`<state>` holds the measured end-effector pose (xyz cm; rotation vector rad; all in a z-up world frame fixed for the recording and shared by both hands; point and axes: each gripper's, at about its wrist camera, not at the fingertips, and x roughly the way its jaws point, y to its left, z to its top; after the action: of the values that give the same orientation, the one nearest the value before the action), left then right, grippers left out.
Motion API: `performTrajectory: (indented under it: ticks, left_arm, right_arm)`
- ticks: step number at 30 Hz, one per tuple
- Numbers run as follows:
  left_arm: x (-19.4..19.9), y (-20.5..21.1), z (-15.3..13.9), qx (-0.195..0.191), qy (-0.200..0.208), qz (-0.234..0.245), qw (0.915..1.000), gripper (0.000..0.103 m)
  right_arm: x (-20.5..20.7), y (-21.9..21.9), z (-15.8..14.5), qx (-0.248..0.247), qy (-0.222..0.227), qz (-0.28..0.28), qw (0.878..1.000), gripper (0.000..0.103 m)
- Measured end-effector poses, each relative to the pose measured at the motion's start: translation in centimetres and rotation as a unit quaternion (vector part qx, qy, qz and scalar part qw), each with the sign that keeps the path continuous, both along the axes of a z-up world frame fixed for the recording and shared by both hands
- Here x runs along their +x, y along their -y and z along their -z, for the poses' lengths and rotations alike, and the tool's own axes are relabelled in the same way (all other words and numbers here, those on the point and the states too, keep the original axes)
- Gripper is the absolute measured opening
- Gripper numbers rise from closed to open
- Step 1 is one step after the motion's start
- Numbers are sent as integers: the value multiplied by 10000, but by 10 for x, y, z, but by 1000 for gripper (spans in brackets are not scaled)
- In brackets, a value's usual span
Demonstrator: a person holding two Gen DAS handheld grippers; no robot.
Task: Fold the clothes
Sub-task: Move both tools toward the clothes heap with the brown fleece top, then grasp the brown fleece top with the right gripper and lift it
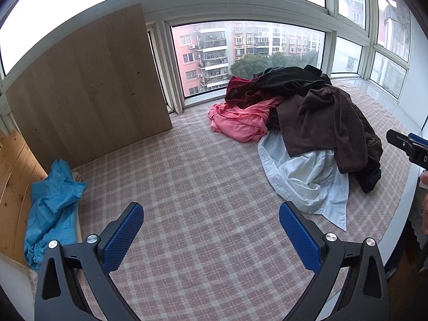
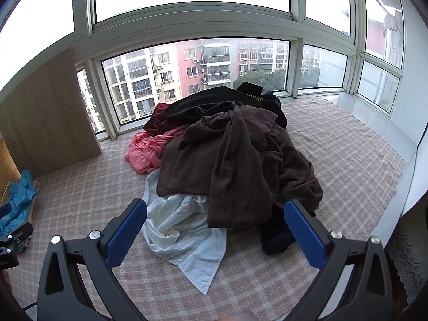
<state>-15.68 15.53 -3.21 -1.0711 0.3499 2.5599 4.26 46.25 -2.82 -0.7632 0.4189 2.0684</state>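
A heap of clothes lies on the checked cloth by the window. On top is a brown garment (image 1: pixel 331 123) (image 2: pixel 240 160), with a white shirt (image 1: pixel 305 179) (image 2: pixel 184 230) spread under its near edge. A pink garment (image 1: pixel 240 120) (image 2: pixel 149 147), a dark red one (image 1: pixel 240 91) and a black one (image 1: pixel 289 77) (image 2: pixel 214 104) lie behind. My left gripper (image 1: pixel 211 230) is open above bare cloth, left of the heap. My right gripper (image 2: pixel 215 230) is open just above the white shirt and the brown garment's hem, holding nothing.
A crumpled blue garment (image 1: pixel 53 206) (image 2: pixel 16 203) lies at the far left beside a wooden panel (image 1: pixel 88 85). Large windows (image 1: pixel 246 53) run along the back. The checked cloth (image 1: pixel 187 182) covers the surface; its white edge (image 2: pixel 412 165) runs on the right.
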Motion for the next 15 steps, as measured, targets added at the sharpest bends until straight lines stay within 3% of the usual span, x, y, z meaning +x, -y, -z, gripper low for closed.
performTrajectory:
  ticks: [5,9,15]
  left_arm:
    - [-7,0,9,-23,222,-498,9985,100]
    - [-7,-10,11,-71,267,-875,9958,88]
    - [-13,-22,15,475,656,-1351,9875,88]
  right_arm:
    - [13,-66,0,-163,58,-154,9997,103]
    - [11,-110,-2,-244,33,-411,9989,103]
    - [-17,-163,-14,123,175,-917,9956,103]
